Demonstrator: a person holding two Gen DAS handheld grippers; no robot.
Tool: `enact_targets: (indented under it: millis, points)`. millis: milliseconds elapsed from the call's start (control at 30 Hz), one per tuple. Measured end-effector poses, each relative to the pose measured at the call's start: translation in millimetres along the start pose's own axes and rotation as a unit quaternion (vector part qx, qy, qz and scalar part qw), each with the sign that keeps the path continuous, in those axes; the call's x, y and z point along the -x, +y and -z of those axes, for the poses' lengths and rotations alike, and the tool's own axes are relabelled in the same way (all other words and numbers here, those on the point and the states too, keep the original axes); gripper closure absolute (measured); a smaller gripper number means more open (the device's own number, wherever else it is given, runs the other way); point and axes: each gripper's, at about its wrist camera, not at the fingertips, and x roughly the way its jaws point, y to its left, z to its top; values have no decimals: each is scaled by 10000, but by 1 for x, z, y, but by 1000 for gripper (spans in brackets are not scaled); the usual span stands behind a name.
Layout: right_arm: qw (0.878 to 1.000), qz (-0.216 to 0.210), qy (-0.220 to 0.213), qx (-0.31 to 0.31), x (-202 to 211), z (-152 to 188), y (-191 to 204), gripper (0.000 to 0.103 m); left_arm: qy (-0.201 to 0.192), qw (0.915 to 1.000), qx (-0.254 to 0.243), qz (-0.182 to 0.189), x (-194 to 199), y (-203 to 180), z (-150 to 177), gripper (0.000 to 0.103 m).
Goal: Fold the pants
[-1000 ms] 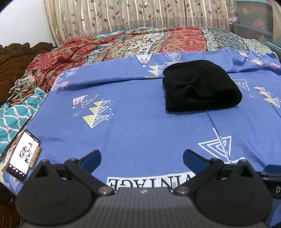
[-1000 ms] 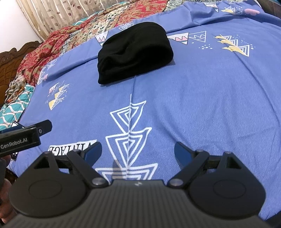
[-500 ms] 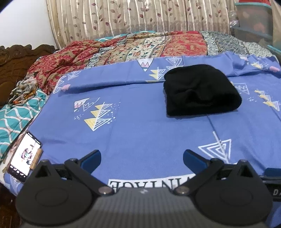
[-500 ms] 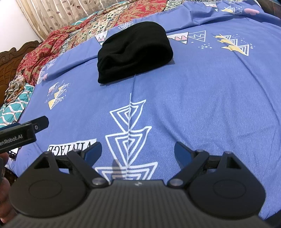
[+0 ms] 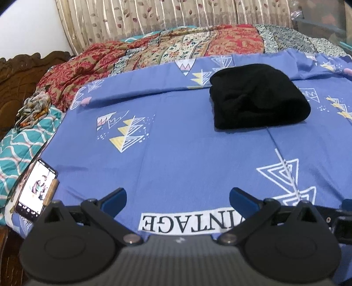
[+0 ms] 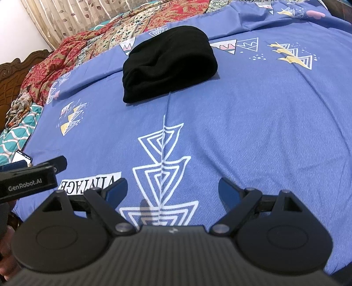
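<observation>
While both grippers hover over the near edge of the bed, the black pants [image 5: 257, 96] lie folded into a thick bundle on the blue patterned bedsheet [image 5: 176, 154], well ahead of either tool and touched by neither. The left gripper [image 5: 177, 198] has its jaws spread wide with nothing between them — only sheet and the printed word "VINTAGE" [image 5: 190, 223] show in the gap. The right gripper [image 6: 172, 189] likewise stands wide apart and empty, over a white triangle print [image 6: 161, 173]. In the right wrist view the left tool's body shows at the left margin. A smartphone [image 5: 36, 190] with a lit screen rests at the sheet's left edge, beside a teal patterned cloth [image 5: 19, 143]. A red floral quilt [image 5: 154, 50] lies bunched beyond the pants, before a leaf-print curtain [image 5: 154, 17]. A carved wooden headboard [image 5: 17, 74] stands at far left.
</observation>
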Motion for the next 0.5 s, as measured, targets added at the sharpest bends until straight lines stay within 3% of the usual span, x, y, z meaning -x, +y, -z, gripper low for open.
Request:
enact_targets:
  millis: [500]
  points:
    - [10000,14,0,-52,0,3,1,12,276,9990,-301,-167,-10,-10,7,0]
